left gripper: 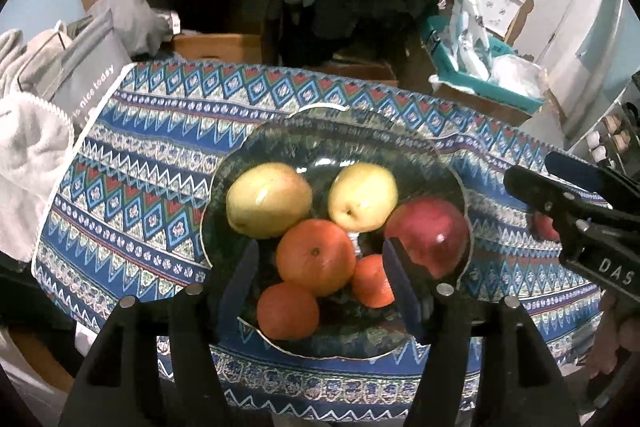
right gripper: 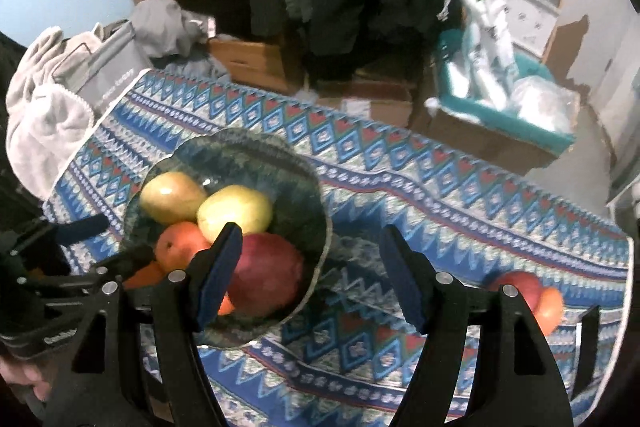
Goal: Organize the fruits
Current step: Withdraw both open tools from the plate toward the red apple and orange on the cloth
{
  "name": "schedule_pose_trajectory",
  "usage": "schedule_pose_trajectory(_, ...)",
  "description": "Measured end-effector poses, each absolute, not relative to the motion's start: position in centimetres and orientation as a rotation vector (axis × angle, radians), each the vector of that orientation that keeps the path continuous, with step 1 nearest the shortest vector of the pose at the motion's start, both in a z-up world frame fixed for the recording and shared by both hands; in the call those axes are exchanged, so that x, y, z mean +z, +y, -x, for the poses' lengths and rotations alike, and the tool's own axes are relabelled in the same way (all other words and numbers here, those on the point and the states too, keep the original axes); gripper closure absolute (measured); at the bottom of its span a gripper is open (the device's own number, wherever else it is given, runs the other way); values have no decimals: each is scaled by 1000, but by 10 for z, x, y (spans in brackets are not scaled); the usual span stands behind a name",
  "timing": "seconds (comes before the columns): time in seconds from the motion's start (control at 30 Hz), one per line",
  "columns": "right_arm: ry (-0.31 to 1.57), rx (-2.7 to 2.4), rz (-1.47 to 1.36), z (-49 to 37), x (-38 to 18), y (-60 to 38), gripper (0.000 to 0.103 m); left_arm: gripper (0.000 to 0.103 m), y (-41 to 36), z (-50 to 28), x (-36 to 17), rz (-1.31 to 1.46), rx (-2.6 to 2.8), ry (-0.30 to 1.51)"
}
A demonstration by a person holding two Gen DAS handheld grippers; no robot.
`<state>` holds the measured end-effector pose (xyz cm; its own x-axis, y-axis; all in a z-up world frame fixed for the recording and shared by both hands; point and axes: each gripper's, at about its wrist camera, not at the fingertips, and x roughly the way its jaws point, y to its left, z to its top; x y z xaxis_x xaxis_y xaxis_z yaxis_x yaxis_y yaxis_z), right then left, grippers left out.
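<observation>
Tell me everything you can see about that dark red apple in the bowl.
The dark red apple is round, smooth and glossy, with a small highlight. It sits at the right edge of the dark green glass bowl, beside a yellow apple and near a small orange. No gripper holds it.

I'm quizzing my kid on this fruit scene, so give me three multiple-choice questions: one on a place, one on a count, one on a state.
1. Where does the red apple lie?
A. in the bowl
B. on the towel
C. on the floor

2. How many orange fruits show in the bowl, left wrist view?
A. one
B. three
C. five

3. How do the right tongs stand?
A. shut on a pear
B. open, holding nothing
C. shut on the cloth

Key: 1 A, it rests against the bowl's right rim. 2 B, three cluster at the front. 3 B, only tablecloth shows between the fingers.
</observation>
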<state>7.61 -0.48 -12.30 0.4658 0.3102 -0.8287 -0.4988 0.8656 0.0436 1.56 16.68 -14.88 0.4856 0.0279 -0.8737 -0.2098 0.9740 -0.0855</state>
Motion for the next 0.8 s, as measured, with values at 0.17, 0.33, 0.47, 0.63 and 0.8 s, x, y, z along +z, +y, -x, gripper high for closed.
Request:
schedule_pose_trajectory(0.17, 906, 469, 269, -68, -110, -14, 30, 35, 157, -16, -135, 191, 121, 1025)
schedule_pose_trajectory(0.33, 857, 449, 294, -59, -96, -25, 29, 33, 148, -14, -122, 182, 105, 994)
schedule_pose_trajectory(0.47, 832, 437, 297, -53, -86, -37, 27, 32, 141, -14, -115, 178, 90, 980)
schedule_pose_trajectory(0.63, 805, 417, 286, -46, -76, -56, 27, 30, 131, -13, -107, 169, 76, 965)
schedule_pose_trajectory(0.8, 790, 391, 267, -41, -69, -79, 27, 27, 117, -14, -97, 157, 58, 947)
